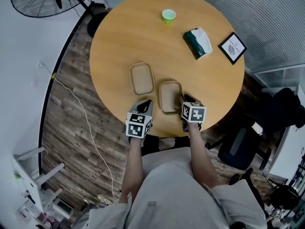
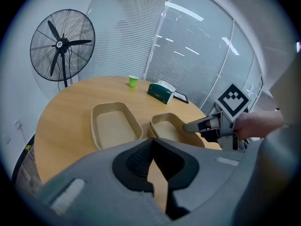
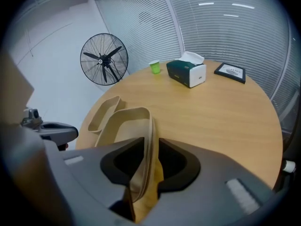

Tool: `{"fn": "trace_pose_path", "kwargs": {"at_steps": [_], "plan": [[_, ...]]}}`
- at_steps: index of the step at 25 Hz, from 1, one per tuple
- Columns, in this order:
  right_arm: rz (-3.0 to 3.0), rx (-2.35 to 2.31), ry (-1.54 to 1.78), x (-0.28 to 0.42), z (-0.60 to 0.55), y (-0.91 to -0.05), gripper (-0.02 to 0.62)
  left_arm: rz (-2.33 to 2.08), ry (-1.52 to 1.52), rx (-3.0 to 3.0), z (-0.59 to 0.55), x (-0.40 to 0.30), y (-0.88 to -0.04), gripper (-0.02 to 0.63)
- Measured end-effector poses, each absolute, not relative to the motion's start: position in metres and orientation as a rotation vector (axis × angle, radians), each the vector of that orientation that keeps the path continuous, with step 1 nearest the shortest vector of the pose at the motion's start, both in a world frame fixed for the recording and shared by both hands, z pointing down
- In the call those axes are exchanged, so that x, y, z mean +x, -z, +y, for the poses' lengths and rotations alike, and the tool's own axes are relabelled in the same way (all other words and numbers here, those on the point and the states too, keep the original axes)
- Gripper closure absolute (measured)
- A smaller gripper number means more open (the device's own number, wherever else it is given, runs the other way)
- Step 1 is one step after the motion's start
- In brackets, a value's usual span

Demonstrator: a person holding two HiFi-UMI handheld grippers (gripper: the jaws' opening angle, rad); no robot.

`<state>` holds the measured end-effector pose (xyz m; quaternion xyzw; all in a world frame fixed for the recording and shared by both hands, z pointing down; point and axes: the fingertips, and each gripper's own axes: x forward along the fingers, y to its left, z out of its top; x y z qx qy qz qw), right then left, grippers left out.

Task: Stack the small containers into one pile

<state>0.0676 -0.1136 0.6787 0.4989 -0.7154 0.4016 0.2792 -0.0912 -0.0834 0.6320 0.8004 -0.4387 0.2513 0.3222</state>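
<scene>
Left container, right container adjacent on table; right gripper at latter's rim, maybe touching.

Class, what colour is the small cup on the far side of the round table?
The small cup is plain bright green. It shows best in the head view.

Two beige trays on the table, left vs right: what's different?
The left tray stands free, farther in on the table; the right tray sits near the edge with its wall between the right gripper's open jaws. The right tray shows a doubled rim, seemingly two nested; the left shows one. Both are beige, oblong, upright.
</scene>
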Motion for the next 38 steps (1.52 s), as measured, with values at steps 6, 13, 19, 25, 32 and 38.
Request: {"fn": "trace_pose_path", "kwargs": {"at_steps": [6, 13, 19, 25, 32, 38], "plan": [[-1.906, 1.319, -1.113, 0.066, -0.112, -0.69, 0.499, -1.129, -0.684, 2.101, -0.085, -0.08, -0.635, 0.603], [-1.867, 1.33, -1.124, 0.066, -0.112, -0.701, 0.509, -1.144, -0.687, 2.087, -0.087, -0.086, -0.638, 0.603], [-1.839, 1.339, -1.126, 0.062, -0.112, -0.705, 0.548, -1.146, -0.682, 2.08, -0.087, -0.094, -0.64, 0.603], [-1.817, 1.371, -1.157, 0.064, -0.111, -0.703, 0.574, -1.153, -0.671, 2.075, -0.086, -0.102, -0.64, 0.603], [-1.806, 1.406, -1.162, 0.068, -0.115, -0.692, 0.575, -1.138, -0.662, 2.095, -0.09, -0.102, -0.637, 0.603], [-1.835, 1.438, -1.194, 0.07, -0.127, -0.678, 0.575, -1.148, -0.64, 2.11, -0.098, -0.103, -0.632, 0.603]]}}
